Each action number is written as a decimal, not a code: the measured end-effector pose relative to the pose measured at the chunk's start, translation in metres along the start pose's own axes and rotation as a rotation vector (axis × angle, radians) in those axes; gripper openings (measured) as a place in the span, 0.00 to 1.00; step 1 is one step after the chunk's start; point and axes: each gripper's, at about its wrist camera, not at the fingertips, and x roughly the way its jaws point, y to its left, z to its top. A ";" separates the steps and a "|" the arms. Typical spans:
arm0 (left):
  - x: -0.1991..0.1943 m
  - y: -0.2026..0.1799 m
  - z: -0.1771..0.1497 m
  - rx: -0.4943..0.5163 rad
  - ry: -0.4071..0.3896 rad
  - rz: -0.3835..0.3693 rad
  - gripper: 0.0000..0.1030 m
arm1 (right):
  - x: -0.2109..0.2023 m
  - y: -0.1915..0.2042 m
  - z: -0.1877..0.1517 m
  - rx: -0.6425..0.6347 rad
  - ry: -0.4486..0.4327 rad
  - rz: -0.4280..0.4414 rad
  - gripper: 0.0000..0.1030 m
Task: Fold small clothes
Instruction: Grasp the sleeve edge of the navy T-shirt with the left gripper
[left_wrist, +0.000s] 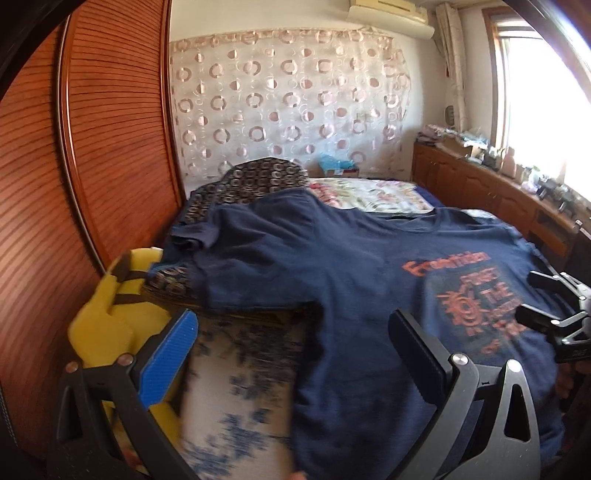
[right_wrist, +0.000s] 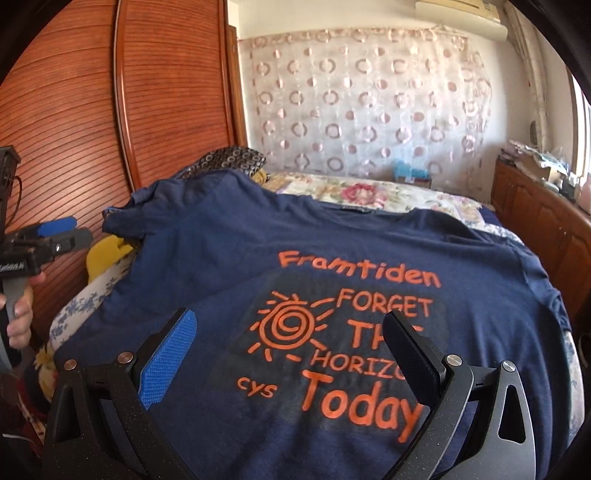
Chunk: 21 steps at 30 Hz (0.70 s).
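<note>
Lying spread flat across the bed (right_wrist: 424, 199), print up, the navy T-shirt (right_wrist: 229, 258) sits below both grippers. Left gripper (left_wrist: 291, 350) hovers open over its left edge; right gripper (right_wrist: 291, 347) hovers open over the orange print (right_wrist: 343, 332).

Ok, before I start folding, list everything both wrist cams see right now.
T-shirt: one, navy with orange print, spread print-up across the bed.
Bed cover: one, white with blue flowers, under the shirt.
Floral quilt: one, cream with pink roses, behind the shirt.
Patterned cloth: one, dark with ring motifs, behind the shirt's left sleeve.
Yellow foam piece: one, at the bed's left edge.
Wardrobe: one, reddish slatted wood, left.
Curtain: one, sheer with pink circles, back wall.
Side cabinet: one, brown, cluttered top, under the window.
Left gripper: open, above the shirt's left side.
Right gripper: open, over the print.
</note>
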 end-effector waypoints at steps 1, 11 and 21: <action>0.001 0.004 0.002 0.009 0.003 0.004 1.00 | 0.001 -0.001 0.000 0.001 0.006 0.005 0.99; 0.041 0.047 0.033 0.062 0.066 -0.015 0.89 | 0.014 0.000 -0.007 -0.018 0.044 0.006 0.99; 0.096 0.068 0.056 0.043 0.146 0.029 0.51 | 0.013 0.001 -0.009 -0.022 0.023 0.004 0.99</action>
